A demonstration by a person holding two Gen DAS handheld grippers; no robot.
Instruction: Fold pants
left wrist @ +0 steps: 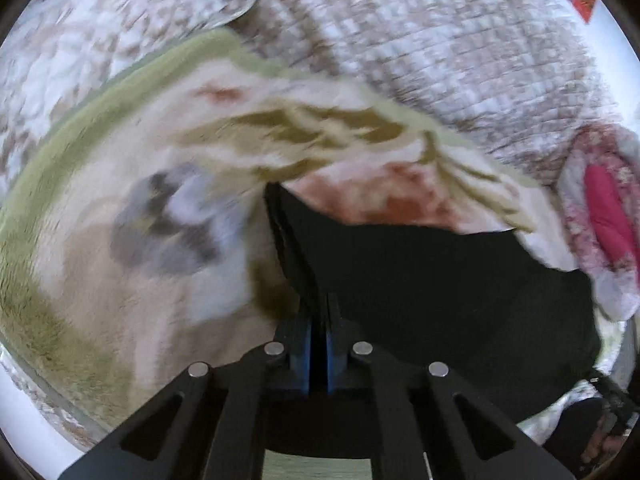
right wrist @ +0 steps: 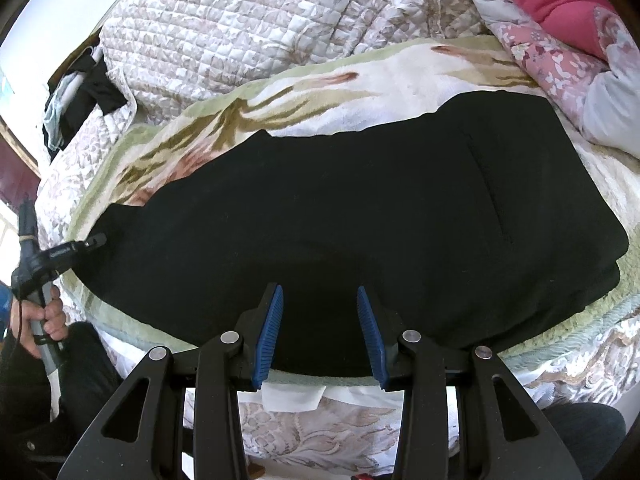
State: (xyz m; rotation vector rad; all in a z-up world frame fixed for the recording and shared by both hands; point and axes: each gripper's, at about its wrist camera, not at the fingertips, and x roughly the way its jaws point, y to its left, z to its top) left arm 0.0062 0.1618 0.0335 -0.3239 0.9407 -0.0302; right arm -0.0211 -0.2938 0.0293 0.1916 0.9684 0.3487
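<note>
Black pants (right wrist: 360, 208) lie folded lengthwise across a floral blanket (right wrist: 280, 104) on a bed. My left gripper (left wrist: 319, 344) is shut on the pants' hem end (left wrist: 420, 280); the cloth runs up between its blue pads. The left wrist view is blurred. In the right wrist view the left gripper (right wrist: 94, 240) shows at the pants' left end, held by a hand. My right gripper (right wrist: 320, 320) is open and empty, hovering just above the near edge of the pants at their middle.
A quilted beige bedspread (right wrist: 240, 28) covers the bed behind the blanket. Pink and floral pillows (right wrist: 560, 12) lie at the far right. Dark clothes (right wrist: 88, 92) hang at the far left. My legs are at the bed's near edge.
</note>
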